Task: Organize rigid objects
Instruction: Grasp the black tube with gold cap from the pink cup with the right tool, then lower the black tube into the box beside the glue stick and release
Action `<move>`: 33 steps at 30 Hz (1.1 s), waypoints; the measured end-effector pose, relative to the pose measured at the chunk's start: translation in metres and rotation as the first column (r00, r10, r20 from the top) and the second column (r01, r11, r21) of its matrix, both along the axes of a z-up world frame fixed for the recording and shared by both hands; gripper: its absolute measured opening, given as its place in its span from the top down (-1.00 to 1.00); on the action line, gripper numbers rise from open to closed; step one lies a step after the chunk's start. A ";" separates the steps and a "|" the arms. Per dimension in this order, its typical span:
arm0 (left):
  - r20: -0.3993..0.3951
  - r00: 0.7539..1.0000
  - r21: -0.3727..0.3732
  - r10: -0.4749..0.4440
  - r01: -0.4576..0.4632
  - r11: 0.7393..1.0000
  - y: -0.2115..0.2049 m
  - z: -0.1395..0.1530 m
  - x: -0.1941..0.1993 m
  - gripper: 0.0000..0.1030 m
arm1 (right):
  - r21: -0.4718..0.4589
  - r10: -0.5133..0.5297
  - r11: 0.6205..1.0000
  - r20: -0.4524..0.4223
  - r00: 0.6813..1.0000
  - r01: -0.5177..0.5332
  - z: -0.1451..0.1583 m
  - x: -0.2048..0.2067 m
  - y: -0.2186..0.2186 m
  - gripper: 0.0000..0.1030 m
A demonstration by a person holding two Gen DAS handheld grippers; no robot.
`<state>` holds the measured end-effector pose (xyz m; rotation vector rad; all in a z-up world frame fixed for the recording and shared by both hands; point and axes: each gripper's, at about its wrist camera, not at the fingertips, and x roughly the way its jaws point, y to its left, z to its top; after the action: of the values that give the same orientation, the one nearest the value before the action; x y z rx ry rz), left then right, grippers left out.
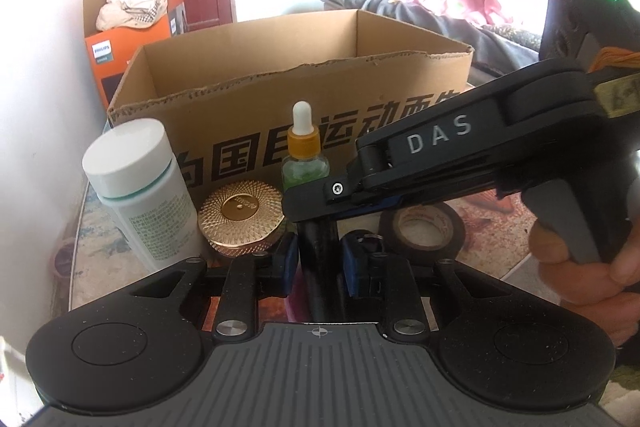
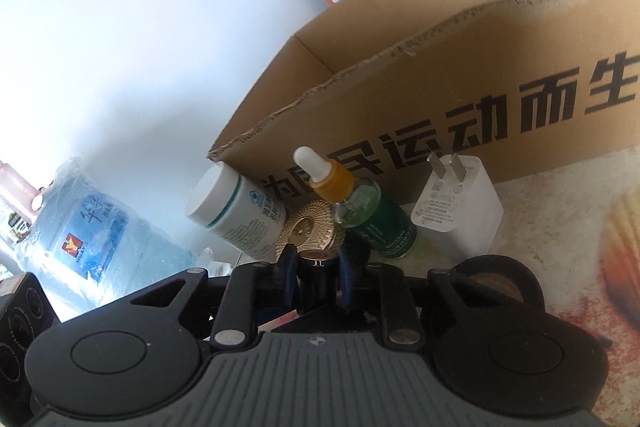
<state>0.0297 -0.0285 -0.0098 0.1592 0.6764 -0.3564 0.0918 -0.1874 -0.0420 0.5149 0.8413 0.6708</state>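
Observation:
A black cylinder (image 1: 320,247) stands upright on the table, and both grippers are shut on it. My left gripper (image 1: 320,265) clamps its lower part between blue pads. My right gripper (image 1: 310,205) reaches in from the right and clamps its top. In the right wrist view the cylinder's shiny top (image 2: 318,261) shows between the right gripper's (image 2: 318,269) pads. Behind it stand a white-capped bottle (image 1: 140,187), a gold-lidded jar (image 1: 240,215) and a green dropper bottle (image 1: 305,155). An open cardboard box (image 1: 300,95) stands behind those.
A black tape roll (image 1: 424,231) lies to the right of the cylinder, and a white plug charger (image 2: 456,207) stands against the box. A person's hand (image 1: 592,267) holds the right gripper. A water jug (image 2: 100,227) sits at the left, and an orange box (image 1: 120,43) at the back.

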 end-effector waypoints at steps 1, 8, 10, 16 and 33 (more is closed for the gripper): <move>0.005 1.000 0.004 0.001 -0.001 1.000 -0.001 0.001 -0.001 0.58 | -0.007 0.002 1.000 0.012 1.000 -0.002 0.002 -0.003 0.000 0.54; 0.071 0.997 0.022 0.013 -0.015 1.000 -0.007 0.014 -0.012 0.59 | -0.005 0.009 1.000 0.074 0.997 -0.009 0.025 -0.015 -0.006 0.54; 0.091 0.996 0.014 0.019 -0.020 1.000 -0.005 0.022 -0.016 0.59 | -0.001 0.012 1.000 0.092 0.996 -0.012 0.035 -0.017 -0.005 0.54; 0.174 0.984 -0.017 0.043 -0.040 0.999 0.004 0.066 -0.014 0.59 | 0.003 0.048 0.999 0.202 0.978 -0.049 0.087 -0.013 0.002 0.54; -0.157 0.985 -0.056 0.068 -0.078 0.995 0.015 0.094 0.169 0.59 | -0.045 0.085 0.995 -0.074 0.994 -0.089 0.101 0.179 0.022 0.53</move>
<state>0.1991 -0.0139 0.0843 0.0474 0.8212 -0.3212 0.2708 -0.1650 0.0592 0.4627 0.9496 0.7136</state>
